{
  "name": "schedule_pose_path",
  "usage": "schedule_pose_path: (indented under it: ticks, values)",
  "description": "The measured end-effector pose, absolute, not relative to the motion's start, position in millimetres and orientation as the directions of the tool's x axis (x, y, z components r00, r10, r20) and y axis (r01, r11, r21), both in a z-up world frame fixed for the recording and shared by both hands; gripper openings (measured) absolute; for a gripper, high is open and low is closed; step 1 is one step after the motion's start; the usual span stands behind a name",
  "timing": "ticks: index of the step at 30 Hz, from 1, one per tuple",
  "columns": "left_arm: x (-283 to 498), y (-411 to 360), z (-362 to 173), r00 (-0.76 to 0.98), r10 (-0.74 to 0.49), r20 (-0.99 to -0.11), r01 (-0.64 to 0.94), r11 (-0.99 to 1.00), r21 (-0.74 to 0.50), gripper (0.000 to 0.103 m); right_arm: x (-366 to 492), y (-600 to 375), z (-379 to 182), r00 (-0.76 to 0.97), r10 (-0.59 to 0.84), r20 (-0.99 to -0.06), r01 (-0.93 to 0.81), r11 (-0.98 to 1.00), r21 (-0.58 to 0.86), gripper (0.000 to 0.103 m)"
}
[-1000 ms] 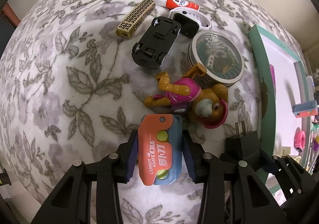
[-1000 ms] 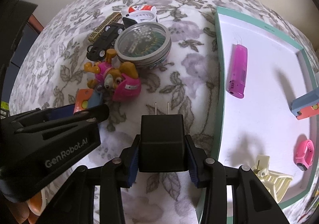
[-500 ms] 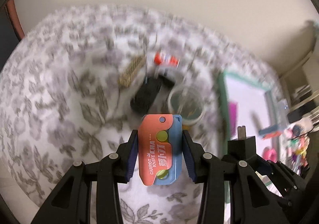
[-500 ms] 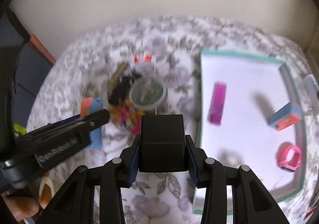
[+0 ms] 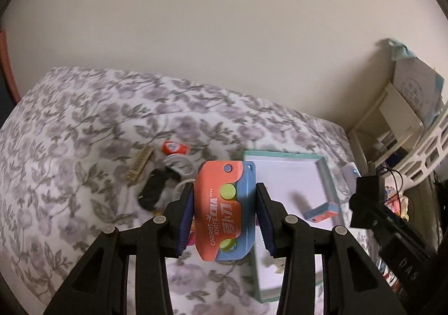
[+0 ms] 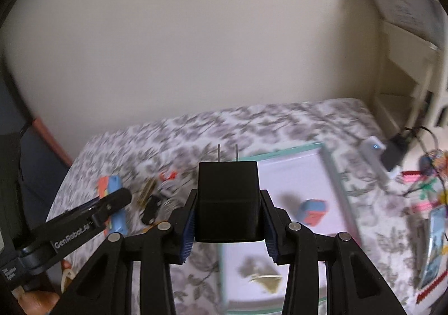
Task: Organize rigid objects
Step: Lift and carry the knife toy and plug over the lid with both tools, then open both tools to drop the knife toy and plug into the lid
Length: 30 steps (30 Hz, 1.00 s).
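My left gripper (image 5: 224, 217) is shut on an orange and blue carrot knife toy (image 5: 224, 208), held high above the floral bed. My right gripper (image 6: 227, 215) is shut on a black plug adapter (image 6: 227, 197) with its two prongs pointing away. In the left wrist view the adapter (image 5: 366, 194) shows at the right. In the right wrist view the left gripper (image 6: 112, 200) and its toy (image 6: 109, 183) show at the left. A teal-rimmed white tray (image 5: 327, 180) lies below, to the right, holding a second orange and blue toy (image 5: 322, 211).
Left of the tray lie a black toy car (image 5: 152, 191), a patterned gold bar (image 5: 140, 163), a red and white tube (image 5: 175, 147) and a white watch (image 5: 179, 163). White shelves (image 5: 406, 130) stand right of the bed. A yellow clip (image 6: 266, 280) sits in the tray.
Both grippers have risen from the bed with the toy and the adapter still held. The views have tilted up, so the wall and shelves now show and the objects look smaller.
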<state>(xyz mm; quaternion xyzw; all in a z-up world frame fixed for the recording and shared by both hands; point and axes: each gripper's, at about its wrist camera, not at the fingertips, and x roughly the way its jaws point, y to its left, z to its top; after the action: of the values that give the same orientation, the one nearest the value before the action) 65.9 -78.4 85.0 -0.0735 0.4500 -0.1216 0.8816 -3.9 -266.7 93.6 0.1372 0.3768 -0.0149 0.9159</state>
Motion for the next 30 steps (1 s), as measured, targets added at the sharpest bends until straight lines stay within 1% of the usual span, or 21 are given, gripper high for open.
schedule_pose_path:
  ticks: [4,7,11,15,18,22,27,30]
  values:
    - [72,-113,89,0.551,-0.29,-0.783,0.202,0.956,-0.212,0.044,-4,-300,91,0.713,0.038,-0.7,0.201,0.946,0.256,0.043]
    - [78,-139,77,0.517,-0.293,-0.804,0.237,0.952,-0.195,0.044,2,-323,70,0.665,0.028,-0.747,0.253,0.932,0.26,0.044]
    - [88,-169,39,0.439,-0.271,-0.857,0.262,0.951,-0.166,0.044,9,-344,30,0.566,0.034,-0.823,0.333,0.904,0.267,0.044]
    - [93,-187,7,0.377,-0.242,-0.894,0.269,0.952,-0.145,0.044,15,-350,5,0.502,0.025,-0.864,0.357,0.905,0.234,0.044]
    - [97,-199,-11,0.338,-0.233,-0.912,0.276,0.951,-0.14,0.044,18,-352,-8,0.476,0.036,-0.879,0.362,0.903,0.233,0.044]
    - [98,-211,-26,0.314,-0.232,-0.92,0.283,0.948,-0.143,0.044,24,-353,-16,0.463,0.01,-0.886,0.376,0.904,0.206,0.044]
    - [105,-212,-36,0.294,-0.25,-0.923,0.282,0.945,-0.166,0.044,33,-361,-19,0.505,0.019,-0.863,0.366,0.901,0.234,0.044]
    - [109,-211,-44,0.282,-0.253,-0.926,0.273,0.946,-0.175,0.044,39,-364,-23,0.495,0.001,-0.869,0.371,0.904,0.212,0.044]
